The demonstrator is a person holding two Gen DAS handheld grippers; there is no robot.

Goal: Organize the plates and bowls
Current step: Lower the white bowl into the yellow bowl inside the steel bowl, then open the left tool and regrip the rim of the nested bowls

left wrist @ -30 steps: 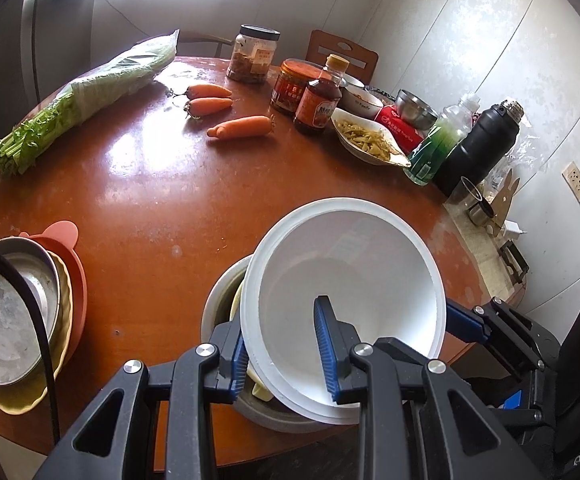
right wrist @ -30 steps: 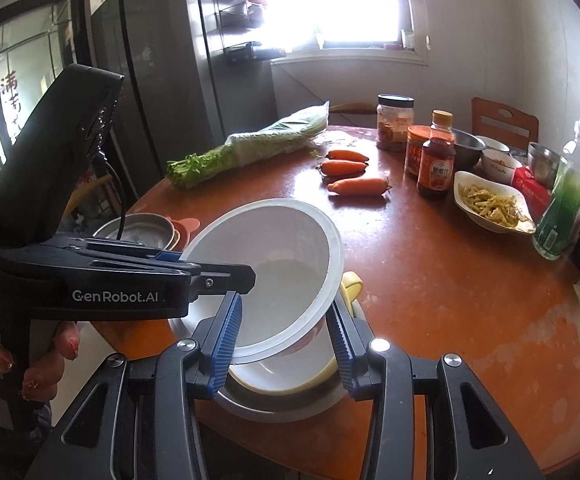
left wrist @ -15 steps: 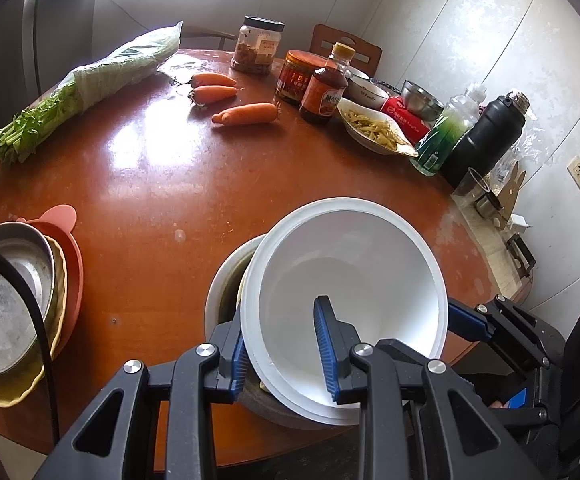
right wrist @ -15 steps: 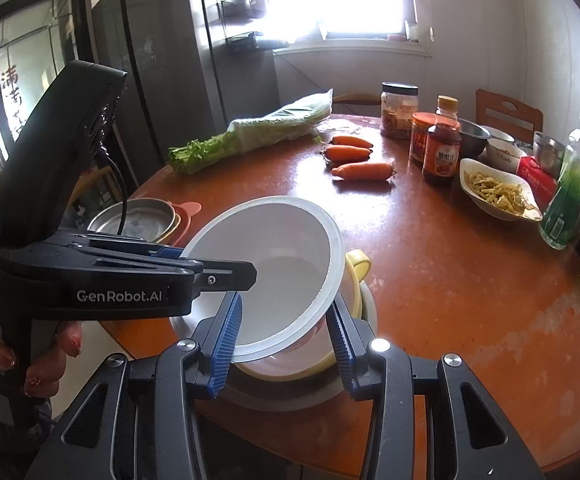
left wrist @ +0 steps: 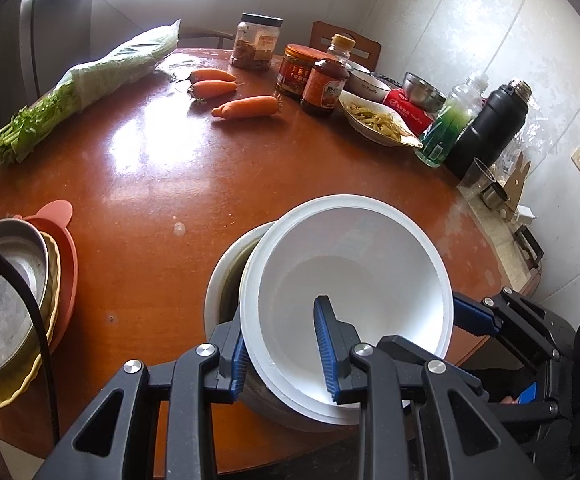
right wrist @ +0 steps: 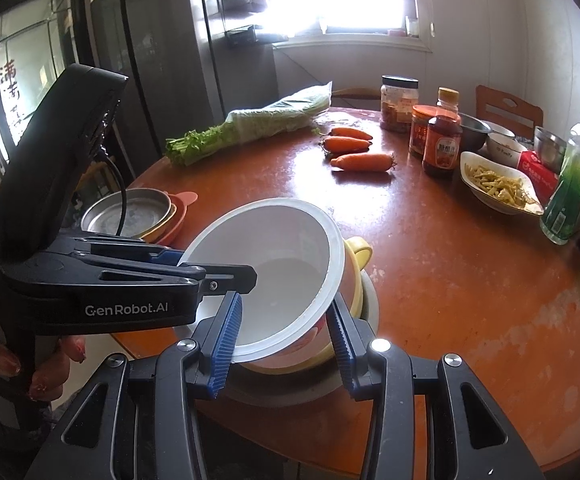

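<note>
At six o'clock on the worktop [left wrist: 249,184], the left tool [left wrist: 281,344] still clamps the white bowl's [left wrist: 350,280] rim, tilted over the bowl stack [right wrist: 354,276]; the right tool [right wrist: 285,344] stays parted around it. Both have edged nearer the stacked plates [left wrist: 17,292] at nine o'clock.

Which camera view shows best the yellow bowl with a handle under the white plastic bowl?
The right wrist view: the yellow bowl with a handle shows its side and handle beside the tilted white plastic bowl. In the left wrist view, the white bowl hides it almost entirely.
</note>
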